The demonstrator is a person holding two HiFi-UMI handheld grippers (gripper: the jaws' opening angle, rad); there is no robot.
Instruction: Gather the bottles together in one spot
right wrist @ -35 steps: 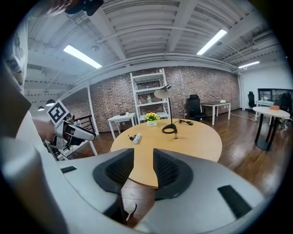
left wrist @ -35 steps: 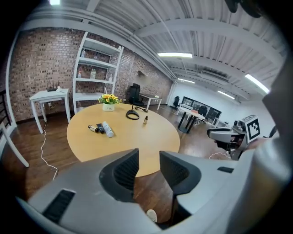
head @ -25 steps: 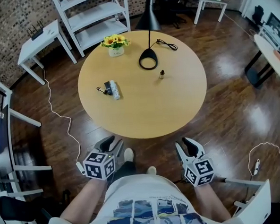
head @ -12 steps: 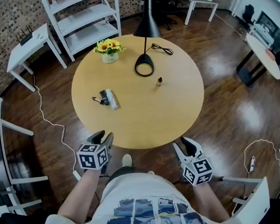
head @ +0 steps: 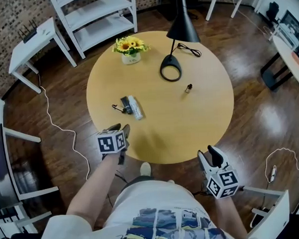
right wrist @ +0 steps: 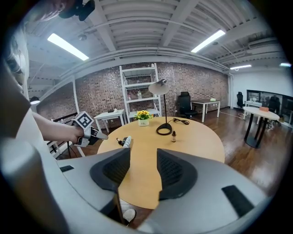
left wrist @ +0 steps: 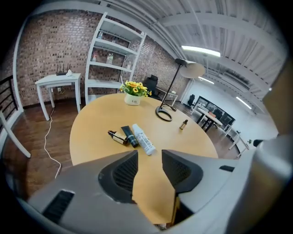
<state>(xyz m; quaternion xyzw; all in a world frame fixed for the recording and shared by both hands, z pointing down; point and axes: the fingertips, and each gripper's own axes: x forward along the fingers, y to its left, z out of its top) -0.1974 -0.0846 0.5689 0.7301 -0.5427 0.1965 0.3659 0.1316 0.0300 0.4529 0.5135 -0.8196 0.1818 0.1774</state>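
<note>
Left gripper is out over the near rim of the table, jaws parted and just been opening, with only bare tabletop between them. Right gripper hangs off the table edge by the person's side; its jaws have just been opening too, wide now, and it carries nothing.

Looks like a reach for the lying group ahead of the left gripper. My read: those three already sit together, so that's the natural gathering spot, and the lone dropper bottle is the one that has to travel. For a clean pick, come in low and pinch across a bottle's narrow width, not along it. Round bodies roll, and neighbours that touch will get nudged.

Now the bottles. The white bottle lies on its side with printing along it, and the dark tube is right against it. The small amber bottle, black-capped, lies just beside that. The dropper bottle stands upright, small and brown with a dark cap, near the lamp base and well apart from the trio
</note>
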